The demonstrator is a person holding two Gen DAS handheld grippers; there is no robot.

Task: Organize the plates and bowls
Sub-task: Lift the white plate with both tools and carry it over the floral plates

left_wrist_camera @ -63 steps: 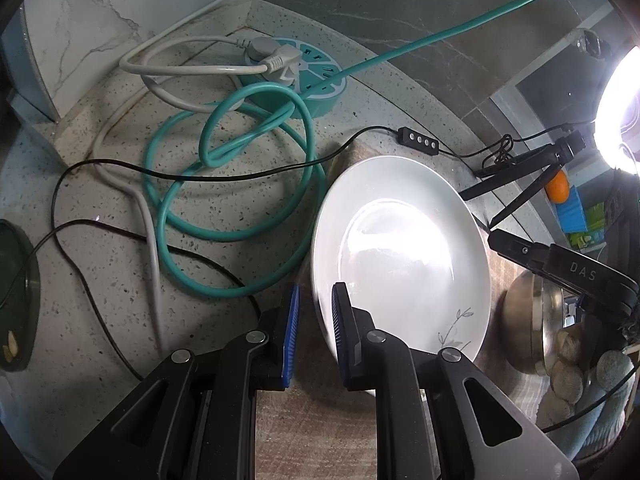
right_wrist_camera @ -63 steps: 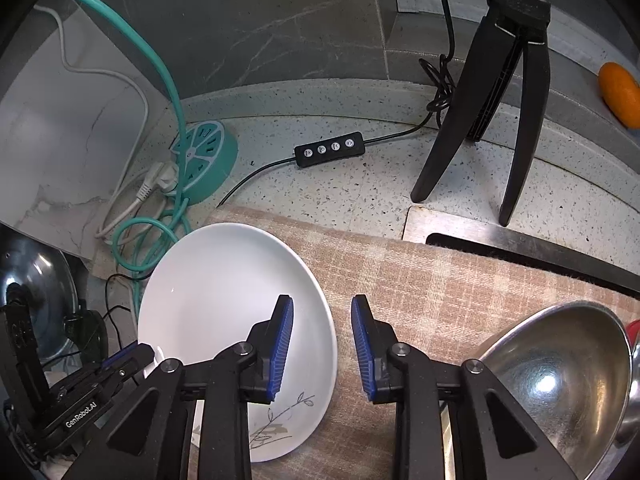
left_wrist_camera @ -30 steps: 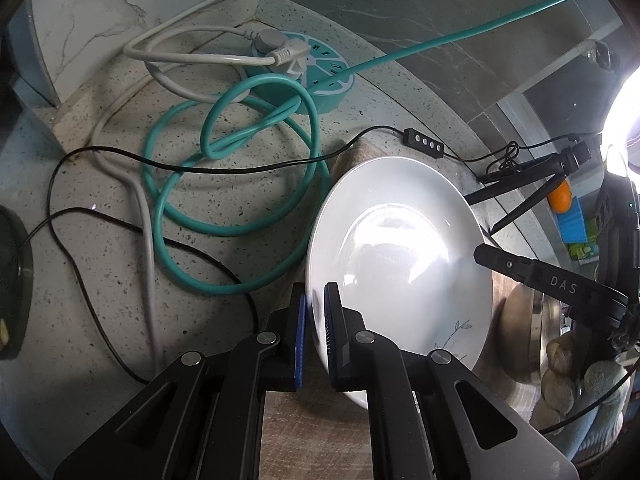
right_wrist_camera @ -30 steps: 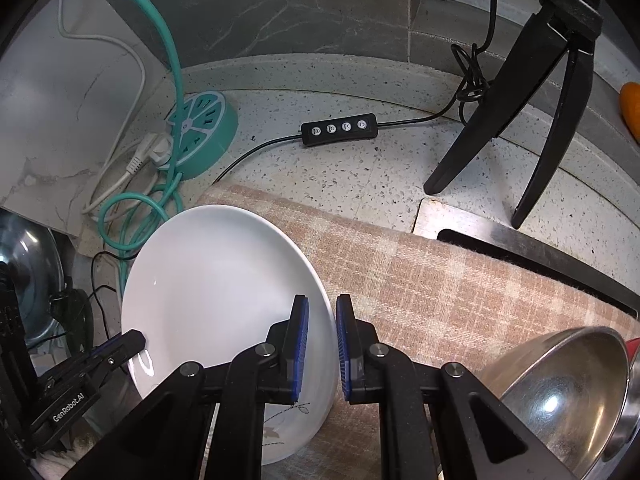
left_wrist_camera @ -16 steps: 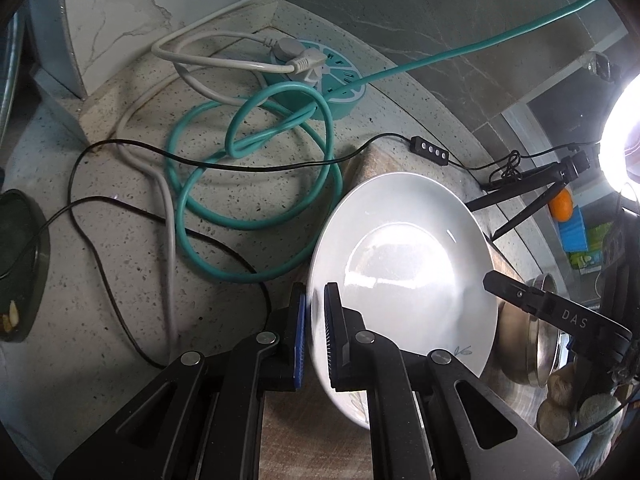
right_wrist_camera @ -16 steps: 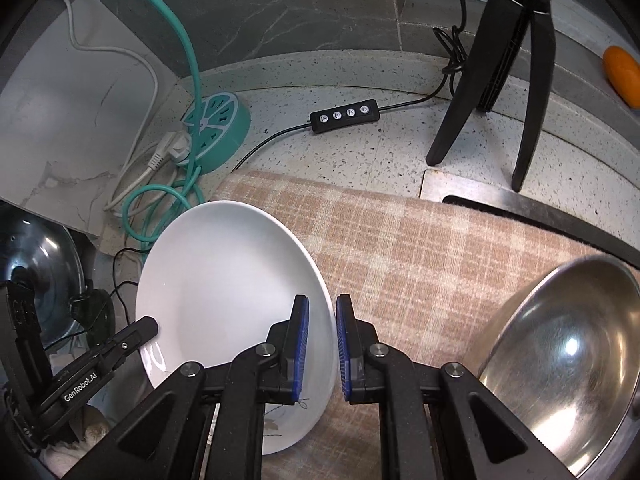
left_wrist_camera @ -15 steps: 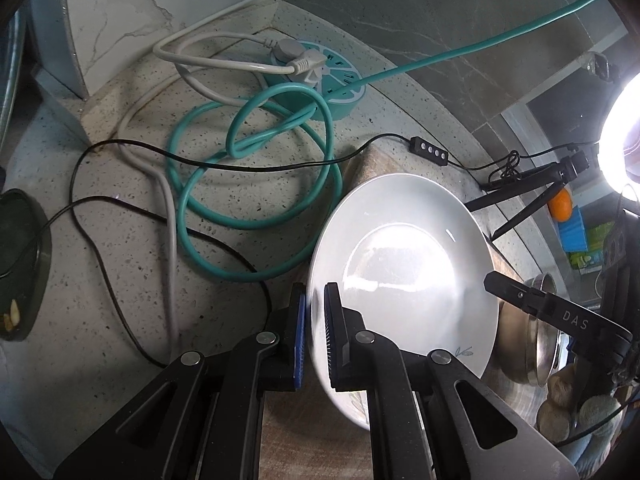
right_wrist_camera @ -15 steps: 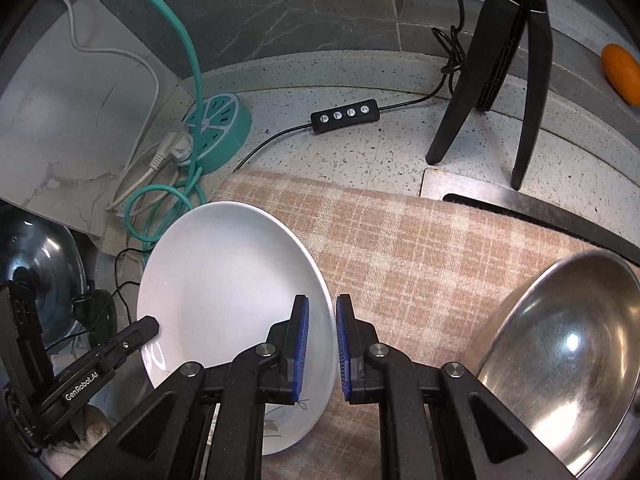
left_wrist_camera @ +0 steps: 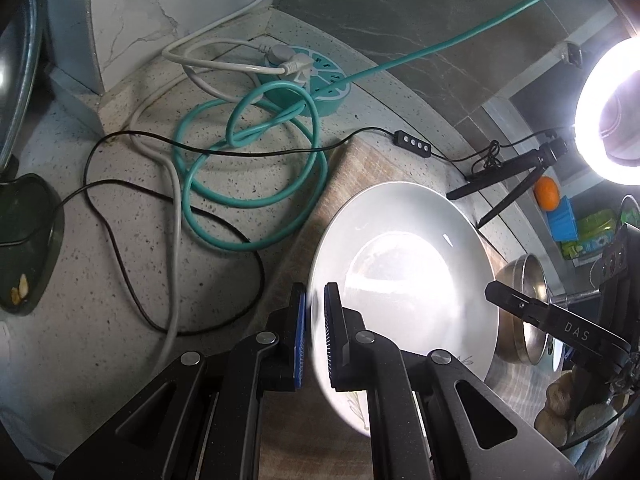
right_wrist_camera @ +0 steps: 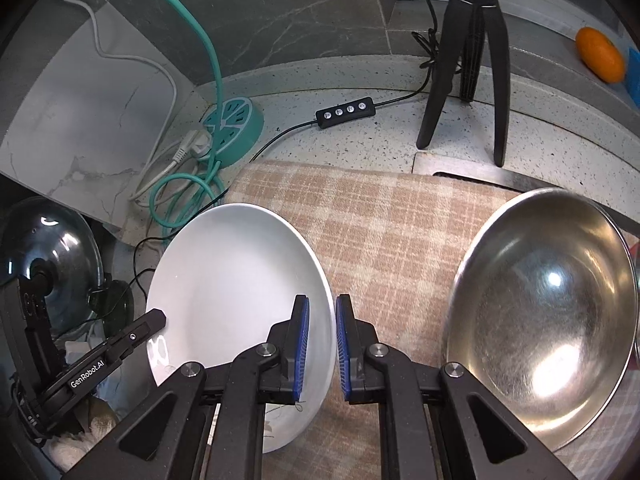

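A white plate with a small leaf print hangs above the checked cloth, held by both grippers. My left gripper is shut on the plate's left rim. The plate shows again in the right wrist view, where my right gripper is shut on its right rim. The left gripper's body shows at that plate's far side. A steel bowl stands on the cloth just right of my right gripper; the same steel bowl peeks out behind the plate in the left wrist view.
A teal round power strip with a coiled teal cord, white and black cables lie on the speckled counter. A black tripod with ring light, an orange, a glass pot lid and a dark dish surround the cloth.
Both grippers closed on the plate's rims about two seconds ago. Since then the plate has risen off the cloth and shifted toward the steel bowl, which now looms larger on the right.
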